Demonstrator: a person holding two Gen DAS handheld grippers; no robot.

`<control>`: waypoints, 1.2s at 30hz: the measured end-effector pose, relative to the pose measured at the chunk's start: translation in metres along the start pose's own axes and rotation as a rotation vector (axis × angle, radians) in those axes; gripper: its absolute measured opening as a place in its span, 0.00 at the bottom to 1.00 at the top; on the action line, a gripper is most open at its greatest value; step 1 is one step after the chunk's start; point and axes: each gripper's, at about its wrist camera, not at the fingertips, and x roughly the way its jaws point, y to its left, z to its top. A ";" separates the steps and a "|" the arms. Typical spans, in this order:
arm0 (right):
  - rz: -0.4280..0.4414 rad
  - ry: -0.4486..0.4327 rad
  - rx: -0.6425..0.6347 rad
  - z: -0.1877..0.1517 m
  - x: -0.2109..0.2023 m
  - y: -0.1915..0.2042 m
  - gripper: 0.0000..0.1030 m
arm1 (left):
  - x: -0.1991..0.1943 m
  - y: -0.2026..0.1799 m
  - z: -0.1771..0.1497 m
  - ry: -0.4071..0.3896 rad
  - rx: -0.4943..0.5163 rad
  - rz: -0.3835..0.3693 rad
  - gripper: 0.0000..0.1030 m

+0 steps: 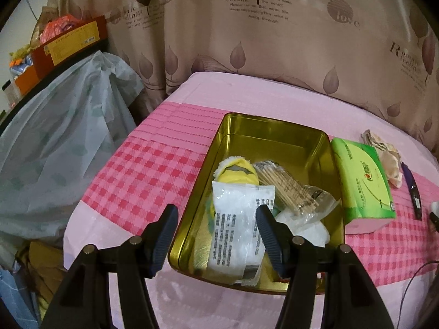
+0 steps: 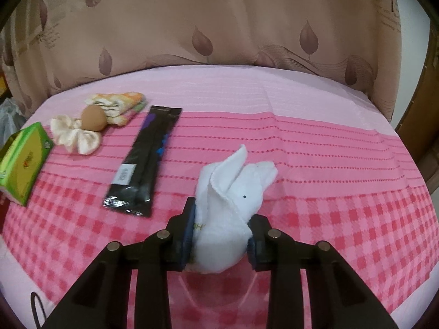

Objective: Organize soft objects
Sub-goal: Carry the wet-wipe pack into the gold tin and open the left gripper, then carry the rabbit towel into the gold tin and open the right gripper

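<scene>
In the left wrist view a gold tin (image 1: pixel 274 134) sits on the pink checked cloth. It holds a yellow plush toy (image 1: pixel 237 171), a white cotton pack (image 1: pixel 238 219), a bag of cotton swabs (image 1: pixel 290 187) and a white soft item (image 1: pixel 307 227). My left gripper (image 1: pixel 216 238) is open above the tin's near end, its fingers either side of the cotton pack. In the right wrist view my right gripper (image 2: pixel 222 235) is shut on a white towel folded like a rabbit (image 2: pixel 233 192), just above the cloth.
A green tissue pack (image 1: pixel 362 183) lies right of the tin and also shows in the right wrist view (image 2: pixel 23 161). A black sachet (image 2: pixel 144 161), a cream scrunchie (image 2: pixel 76 137), a brown ball (image 2: pixel 93 118) and a folded striped cloth (image 2: pixel 120 104) lie behind. A plastic-covered pile (image 1: pixel 55 142) stands left.
</scene>
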 end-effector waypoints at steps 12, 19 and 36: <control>0.167 -0.021 -0.118 -0.017 -0.040 0.069 0.28 | -0.006 0.009 -0.008 -0.005 -0.041 0.021 0.59; 0.291 -0.018 -0.233 -0.023 -0.058 0.135 0.28 | -0.007 0.024 -0.008 -0.007 -0.096 0.035 0.59; 0.560 -0.025 -0.512 -0.020 -0.086 0.303 0.28 | -0.003 0.041 -0.008 0.010 -0.169 0.064 0.59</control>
